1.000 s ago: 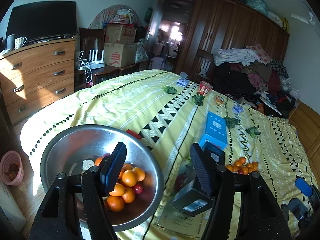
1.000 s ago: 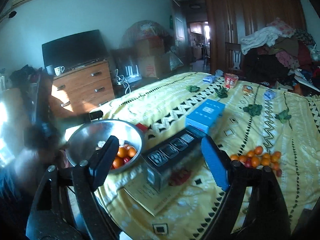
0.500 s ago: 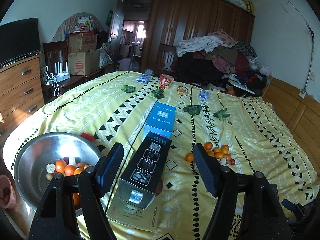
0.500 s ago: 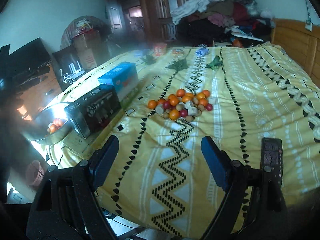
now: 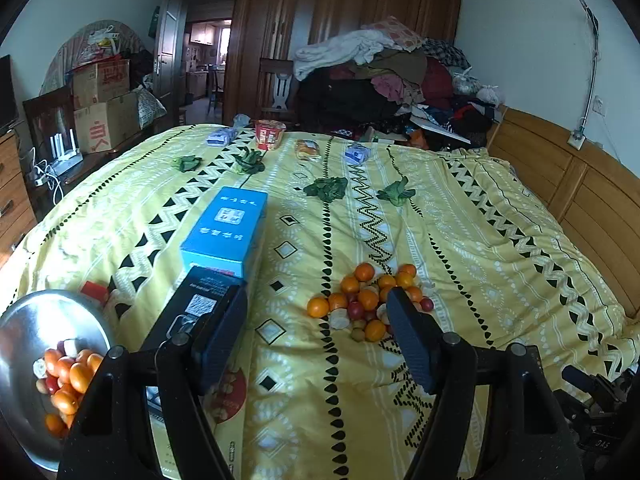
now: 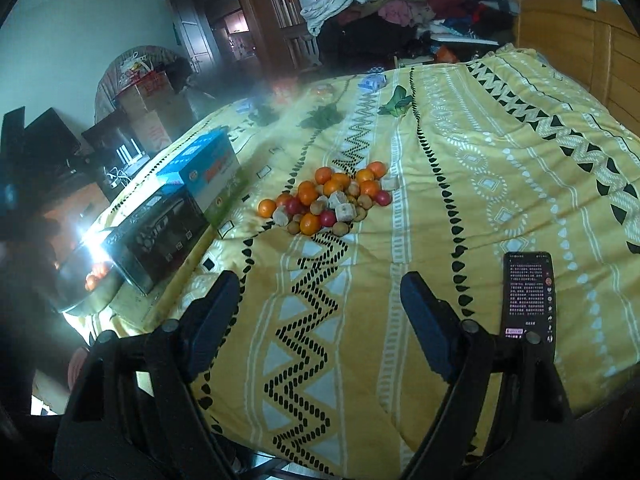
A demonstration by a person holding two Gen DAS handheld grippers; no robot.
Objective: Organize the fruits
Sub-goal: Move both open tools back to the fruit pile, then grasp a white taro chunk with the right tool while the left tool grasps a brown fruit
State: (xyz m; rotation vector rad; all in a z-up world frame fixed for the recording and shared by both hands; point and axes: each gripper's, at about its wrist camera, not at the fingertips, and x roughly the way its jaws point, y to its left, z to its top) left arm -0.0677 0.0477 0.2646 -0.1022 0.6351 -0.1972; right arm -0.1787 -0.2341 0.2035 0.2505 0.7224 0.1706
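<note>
A pile of fruits (image 5: 366, 304) lies on the yellow bedspread (image 5: 460, 240) in the middle of the left wrist picture, a little right of centre. It has small oranges, some red round fruits, small brownish ones and a few pale pieces. In the right wrist picture the same pile (image 6: 324, 200) is in the upper middle of the frame.

More fruits sit in a metal bowl (image 5: 28, 328) at the lower left edge of the left wrist picture. In the right wrist picture this bowl (image 6: 86, 284) is at the left, partly lost in a bright glare.

Between the bowl and the pile stand two boxes, a black box (image 5: 192, 312) and, touching its far end, a blue box (image 5: 226, 228).

The left gripper (image 5: 316, 340) is at the bottom of its picture. Its jaws stand apart and nothing is between them; the right finger covers the near edge of the pile. The right gripper (image 6: 320, 320) also has its jaws apart and empty, above bare bedspread, well apart from the pile.

A phone (image 6: 528, 292) with a lit screen lies on the bedspread at the lower right. Some green leaves (image 5: 326, 188) lie farther up the bed.
</note>
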